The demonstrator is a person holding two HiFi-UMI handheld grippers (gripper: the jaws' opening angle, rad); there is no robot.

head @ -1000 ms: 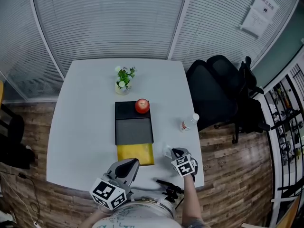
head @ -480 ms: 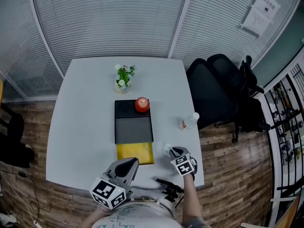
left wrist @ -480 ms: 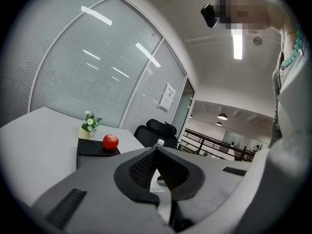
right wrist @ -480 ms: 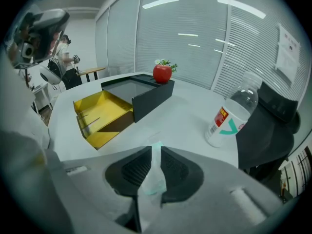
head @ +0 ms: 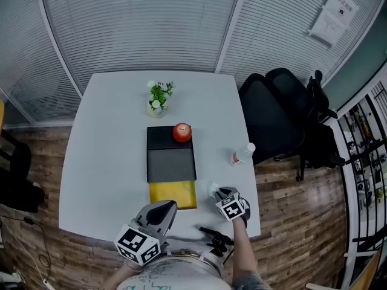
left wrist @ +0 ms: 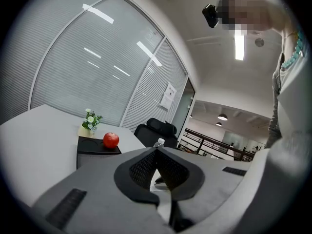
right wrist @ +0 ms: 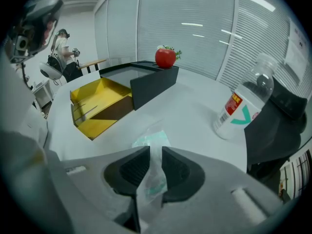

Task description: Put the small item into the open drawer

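The small item is a clear plastic packet (right wrist: 148, 139) with teal contents, lying on the white table (head: 109, 162) right of the open yellow drawer (head: 172, 195). In the head view the packet (head: 212, 190) pokes out just ahead of my right gripper (head: 219, 194). My right gripper (right wrist: 155, 152) points steeply down over it. Its jaws have just been opening and stand open, with the packet between the pads. The drawer (right wrist: 97, 106) sticks out of a black cabinet (head: 171, 156). My left gripper (head: 163, 210) hovers shut and empty at the table's near edge, its tips (left wrist: 157, 150) meeting.
A red apple (head: 182, 132) sits on the cabinet top, and a small flower pot (head: 158, 98) stands behind it. A plastic bottle (head: 241, 154) lies near the table's right edge. A black office chair (head: 284, 119) stands to the right of the table.
My right gripper has sunk slightly towards the table over the packet. My left gripper has stayed where it was.
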